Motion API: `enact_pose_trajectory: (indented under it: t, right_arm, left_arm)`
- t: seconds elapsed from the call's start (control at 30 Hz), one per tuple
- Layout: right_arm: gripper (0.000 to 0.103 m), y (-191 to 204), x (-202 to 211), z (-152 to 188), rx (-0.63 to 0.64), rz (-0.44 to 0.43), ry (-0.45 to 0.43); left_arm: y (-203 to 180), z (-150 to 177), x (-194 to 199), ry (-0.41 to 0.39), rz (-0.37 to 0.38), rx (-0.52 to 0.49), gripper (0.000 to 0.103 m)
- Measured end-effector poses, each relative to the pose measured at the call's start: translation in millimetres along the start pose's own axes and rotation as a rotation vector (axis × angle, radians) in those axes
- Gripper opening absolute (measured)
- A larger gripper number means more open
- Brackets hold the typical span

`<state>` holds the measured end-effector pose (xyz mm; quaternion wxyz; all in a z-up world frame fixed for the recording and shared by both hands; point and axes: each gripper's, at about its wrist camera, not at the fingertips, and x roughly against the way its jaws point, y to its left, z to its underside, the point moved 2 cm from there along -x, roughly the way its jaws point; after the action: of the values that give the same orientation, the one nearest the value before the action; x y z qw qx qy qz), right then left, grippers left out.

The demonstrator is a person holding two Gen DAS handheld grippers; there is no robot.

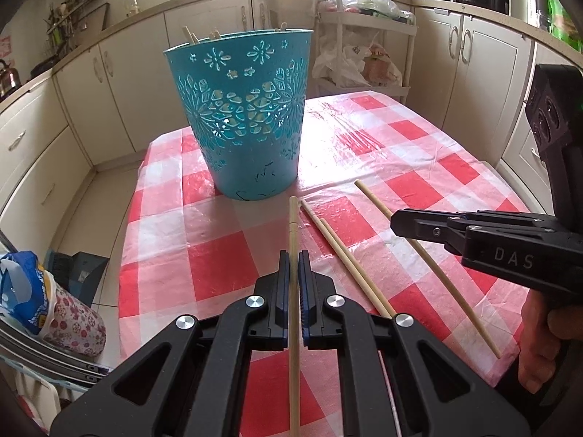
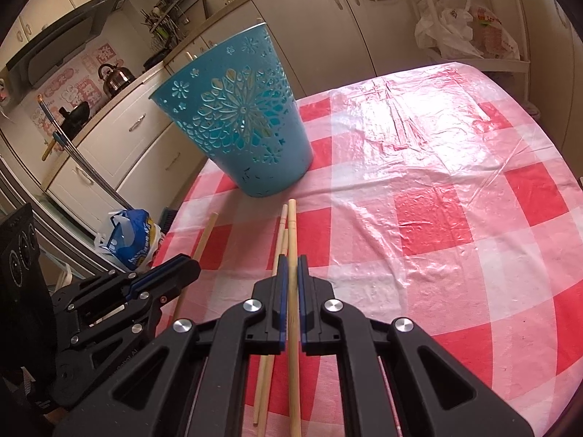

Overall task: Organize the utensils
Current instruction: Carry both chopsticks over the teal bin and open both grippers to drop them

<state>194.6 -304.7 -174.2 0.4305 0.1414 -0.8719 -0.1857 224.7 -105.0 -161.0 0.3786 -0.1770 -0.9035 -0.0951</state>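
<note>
Clamping a pale wooden chopstick (image 1: 293, 240) between nearly closed jaws, the left gripper (image 1: 293, 260) holds the stick along its own finger line, so the long axis points forward toward the base of the teal perforated metal bucket (image 1: 247, 116). In the right wrist view, the right gripper (image 2: 290, 266) is likewise closed on a second wooden chopstick (image 2: 292, 233), whose far tip also points toward the bucket. Both held sticks run through the pads and extend back beneath the gripper bodies. In the left wrist view, three loose chopsticks lie flat on the red-and-white checked plastic tablecloth (image 1: 419, 167): an adjacent pair (image 1: 346, 258) just right of the left gripper, and a single stick (image 1: 430, 269) farther right that passes under the right gripper; whether this is the clamped stick cannot be determined. All three lie diagonally, far ends angled toward the bucket. The bucket stands upright near the table's far left edge, with several chopstick ends (image 1: 191, 34) protruding above its rim. A hand (image 1: 546, 335) grips the right tool's handle.
</note>
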Motion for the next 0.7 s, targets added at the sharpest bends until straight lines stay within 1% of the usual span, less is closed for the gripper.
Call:
enact_pose_trajectory:
  t: [0.23,0.37,0.53,0.7]
  right_arm:
    - [0.006,-2,5,-3,-0.018,-0.025,-0.026]
    - [0.006,-6,8,-5,-0.041,-0.042,-0.041]
    - [0.006,-9,15,-8,-0.071,-0.065,-0.079]
    - [0.006,-10,27,-13,-0.085,-0.072,-0.140]
  left_arm:
    - [2,-1,6,-0.023,-0.001,0.009,0.005]
    - [8,-3,12,-0.051,0.024,0.041,0.005]
    - [20,-7,28,-0.126,0.069,0.099,0.005]
    - [32,-13,47,-0.202,0.091,0.143,0.005]
